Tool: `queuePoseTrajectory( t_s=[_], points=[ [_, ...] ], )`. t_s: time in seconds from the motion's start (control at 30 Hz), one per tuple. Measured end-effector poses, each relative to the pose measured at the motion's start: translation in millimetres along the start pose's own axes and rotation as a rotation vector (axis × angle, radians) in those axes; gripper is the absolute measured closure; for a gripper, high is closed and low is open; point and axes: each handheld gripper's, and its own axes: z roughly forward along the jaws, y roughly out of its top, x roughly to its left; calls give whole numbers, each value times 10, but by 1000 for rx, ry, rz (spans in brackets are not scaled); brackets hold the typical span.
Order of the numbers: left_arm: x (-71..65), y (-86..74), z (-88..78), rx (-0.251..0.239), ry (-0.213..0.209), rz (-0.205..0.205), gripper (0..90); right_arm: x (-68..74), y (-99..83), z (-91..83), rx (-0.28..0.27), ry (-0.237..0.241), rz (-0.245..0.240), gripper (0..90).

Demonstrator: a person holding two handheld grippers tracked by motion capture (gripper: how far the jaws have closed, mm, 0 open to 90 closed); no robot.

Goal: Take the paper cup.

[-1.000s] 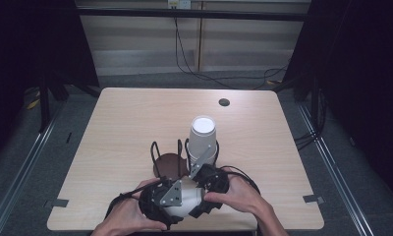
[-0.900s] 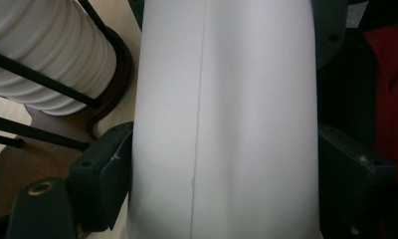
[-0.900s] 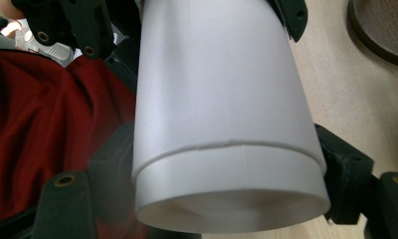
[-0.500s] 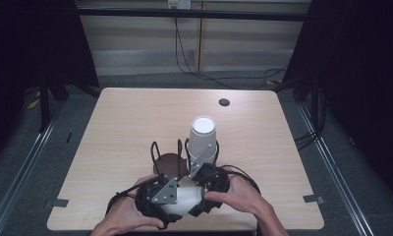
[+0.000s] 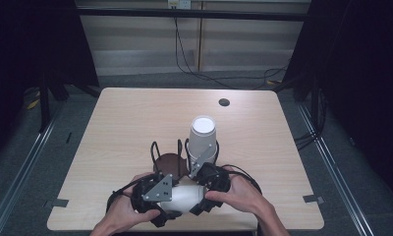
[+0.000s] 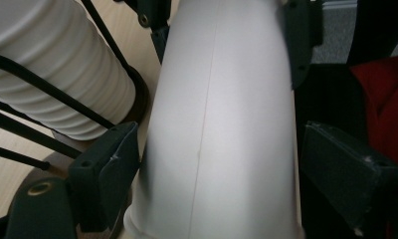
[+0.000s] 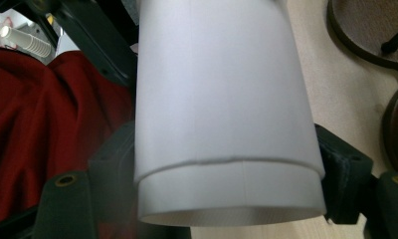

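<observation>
A white paper cup (image 5: 185, 196) lies on its side just above the table's front edge, held between both grippers. My left gripper (image 5: 171, 197) is shut on one end of it and my right gripper (image 5: 200, 192) on the other. In the left gripper view the cup (image 6: 222, 124) sits between the two black jaws. The right gripper view has an inner cup's rim (image 7: 227, 194) sticking out of an outer cup (image 7: 212, 84), so two cups are nested. Just behind stands an upside-down stack of white cups (image 5: 203, 140), ribbed along its side (image 6: 52, 64).
The stack stands in a black wire holder (image 5: 155, 150) with a round brown base (image 5: 170, 162). A small dark hole (image 5: 224, 102) marks the far side of the wooden table (image 5: 126, 123). Red cloth (image 7: 38, 124) lies below the front edge.
My left gripper has drifted slightly to the left with its end of the cup. The right gripper and the stack have stayed put.
</observation>
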Motion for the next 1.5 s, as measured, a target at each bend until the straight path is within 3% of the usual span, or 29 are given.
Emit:
queuePoseTrajectory(
  t_s=[0.23, 0.33, 0.73, 0.9, 0.97, 1.2, 1.5],
  points=[
    [33, -23, -95, -61, 2, -26, 158, -9, -27, -16, -13, 1, 8, 248],
    [39, -51, -113, -98, -12, -54, 158, -12, -43, -24, -18, 3, 9, 248],
    [106, -211, -242, -221, 19, -146, 159, -7, -213, -90, -53, -32, 20, 246],
    [118, -263, -276, -295, -3, -190, 158, -14, -288, -155, -86, -40, 32, 246],
    [119, -289, -266, -302, -2, -187, 158, -20, -319, -181, -104, -43, 38, 246],
    [147, -368, -313, -340, 30, -231, 157, -27, -391, -194, -166, -42, 36, 246],
    [140, -382, -304, -368, 20, -238, 157, -6, -448, -222, -269, -63, 5, 246]
  ],
)
